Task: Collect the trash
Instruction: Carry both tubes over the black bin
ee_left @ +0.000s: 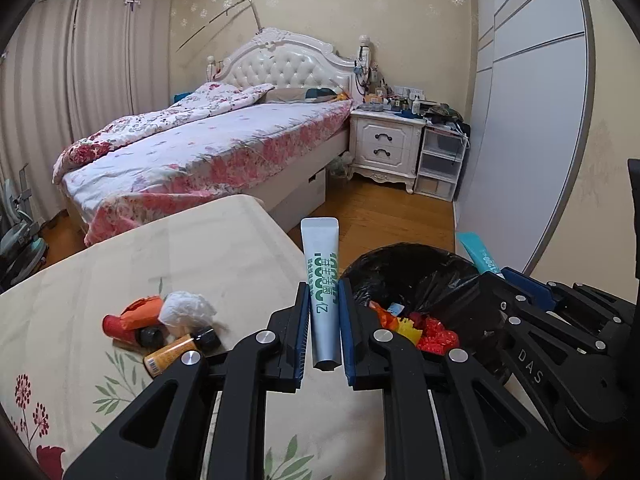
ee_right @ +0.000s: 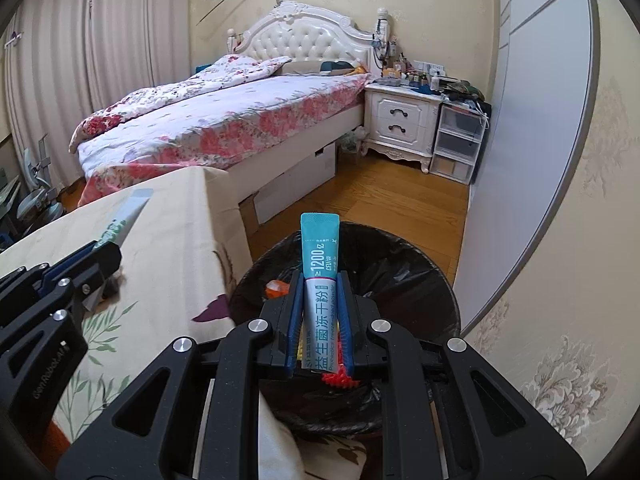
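My left gripper (ee_left: pixel 325 292) is shut on a grey-and-green sachet (ee_left: pixel 322 280) that stands upright between its blue pads, at the table's right edge beside the bin. My right gripper (ee_right: pixel 320 284) is shut on a teal-and-white sachet (ee_right: pixel 320 280) held directly over the black-lined trash bin (ee_right: pixel 408 264). The bin (ee_left: pixel 420 276) holds red, orange and yellow scraps (ee_left: pixel 424 330). On the floral tablecloth (ee_left: pixel 160 248) lie an orange wrapper (ee_left: pixel 134 316), a crumpled white tissue (ee_left: pixel 184 310) and a small orange bottle (ee_left: pixel 172 354) with a black cap.
A bed (ee_left: pixel 208 140) with floral bedding fills the room's middle, with a white nightstand (ee_left: pixel 386 142) and clear drawers (ee_left: pixel 440 164) beside it. A grey wardrobe door (ee_left: pixel 532 120) runs along the right. Wooden floor (ee_right: pixel 380 196) lies between bin and bed.
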Demonstrator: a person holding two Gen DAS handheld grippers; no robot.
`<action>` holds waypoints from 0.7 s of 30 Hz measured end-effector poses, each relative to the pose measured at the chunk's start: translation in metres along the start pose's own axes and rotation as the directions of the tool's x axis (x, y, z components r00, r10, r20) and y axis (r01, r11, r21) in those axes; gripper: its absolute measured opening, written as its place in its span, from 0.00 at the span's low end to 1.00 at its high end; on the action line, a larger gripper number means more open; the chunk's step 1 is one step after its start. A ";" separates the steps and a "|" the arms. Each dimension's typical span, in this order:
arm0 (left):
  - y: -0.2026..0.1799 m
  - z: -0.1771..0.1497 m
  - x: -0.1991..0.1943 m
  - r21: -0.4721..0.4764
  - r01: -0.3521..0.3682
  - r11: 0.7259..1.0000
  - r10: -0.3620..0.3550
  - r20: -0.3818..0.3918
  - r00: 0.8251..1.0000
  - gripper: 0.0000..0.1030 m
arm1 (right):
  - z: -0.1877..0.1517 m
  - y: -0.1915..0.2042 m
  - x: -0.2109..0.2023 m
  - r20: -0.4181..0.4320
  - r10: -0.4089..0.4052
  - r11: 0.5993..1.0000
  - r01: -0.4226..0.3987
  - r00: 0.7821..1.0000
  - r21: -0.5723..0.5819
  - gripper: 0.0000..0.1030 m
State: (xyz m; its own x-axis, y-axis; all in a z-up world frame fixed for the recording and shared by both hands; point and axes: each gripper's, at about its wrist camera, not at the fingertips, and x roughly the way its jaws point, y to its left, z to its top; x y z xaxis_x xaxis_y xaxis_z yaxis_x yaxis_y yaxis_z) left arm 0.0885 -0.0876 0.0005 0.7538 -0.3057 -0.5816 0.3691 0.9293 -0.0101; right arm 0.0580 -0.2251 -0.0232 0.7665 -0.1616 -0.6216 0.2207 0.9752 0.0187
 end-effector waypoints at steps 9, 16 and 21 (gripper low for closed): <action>-0.027 0.005 0.034 0.053 0.004 0.999 -0.002 -0.034 0.999 0.15 | 0.003 -0.021 0.025 -0.023 -0.005 0.999 0.006 1.000 0.047 0.16; -0.037 0.012 0.051 0.066 -0.002 0.998 0.006 -0.054 0.999 0.15 | 0.003 -0.036 0.043 -0.044 -0.017 0.997 0.020 0.999 0.079 0.16; -0.046 0.015 0.062 0.080 -0.007 0.997 0.013 -0.075 0.997 0.15 | 0.004 -0.044 0.055 -0.059 -0.020 0.995 0.026 0.998 0.097 0.16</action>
State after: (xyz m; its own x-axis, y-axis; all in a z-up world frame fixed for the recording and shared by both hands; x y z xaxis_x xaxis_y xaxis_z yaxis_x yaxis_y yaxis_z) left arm 0.1263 -0.1522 -0.0223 0.7158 -0.2773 -0.6409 0.4059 0.9120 0.0587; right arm 0.0922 -0.2775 -0.0551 0.7248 -0.1716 -0.6673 0.2975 0.9515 0.0784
